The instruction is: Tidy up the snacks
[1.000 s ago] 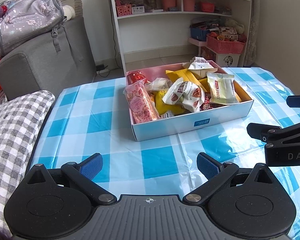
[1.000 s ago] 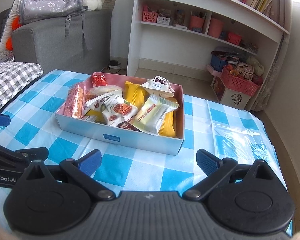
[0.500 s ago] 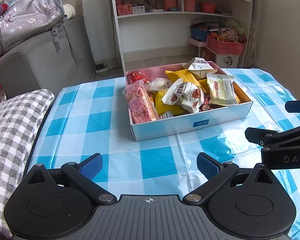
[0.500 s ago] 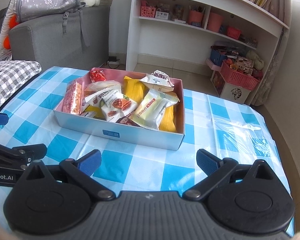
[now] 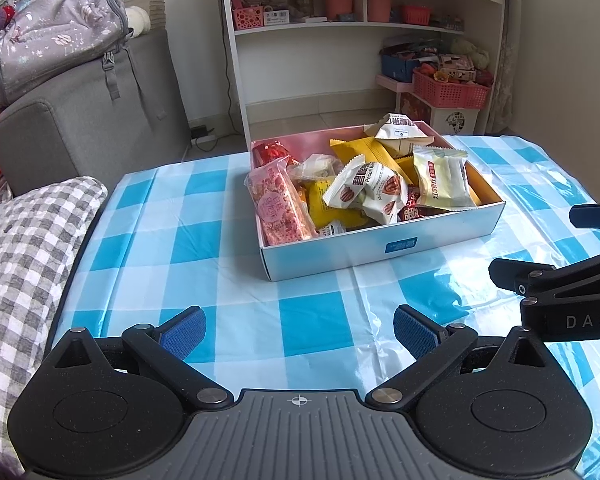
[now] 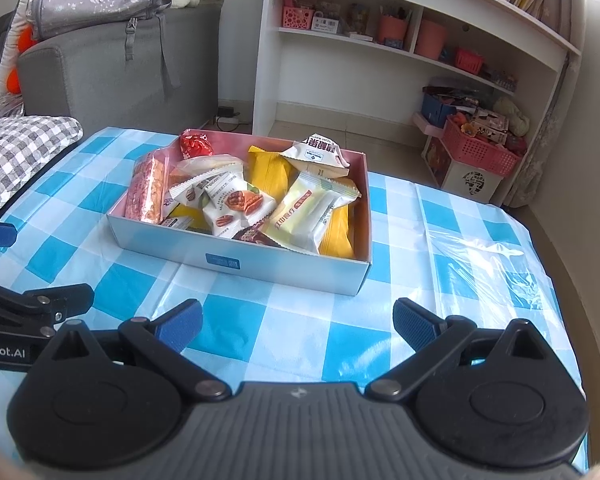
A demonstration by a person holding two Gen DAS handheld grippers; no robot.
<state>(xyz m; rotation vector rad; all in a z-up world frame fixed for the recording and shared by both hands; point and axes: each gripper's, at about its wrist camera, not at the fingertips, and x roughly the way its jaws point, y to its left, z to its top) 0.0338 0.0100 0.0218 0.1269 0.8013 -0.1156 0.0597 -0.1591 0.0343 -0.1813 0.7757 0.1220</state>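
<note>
A shallow white box [image 5: 380,246] [image 6: 236,258] with a pink inside sits on the blue checked tablecloth, filled with several wrapped snacks. Among them are a pink bar [image 5: 278,204] at the left, a pecan packet [image 5: 364,188] [image 6: 228,200] in the middle, yellow packets [image 6: 270,172] and a pale green packet [image 5: 440,180] [image 6: 306,216]. My left gripper [image 5: 298,330] is open over bare cloth in front of the box. My right gripper [image 6: 296,322] is open too, nothing between its fingers, short of the box's front wall. Each gripper shows at the other view's edge.
A grey checked cushion [image 5: 24,256] lies at the table's left edge, a grey sofa [image 5: 88,116] with a backpack behind it. A white shelf unit [image 5: 360,40] and a red basket [image 5: 450,88] stand beyond the table. Clear plastic film [image 6: 484,264] lies right of the box.
Both views have drawn back a little from the box; the box and snacks have not moved, and both grippers stay open.
</note>
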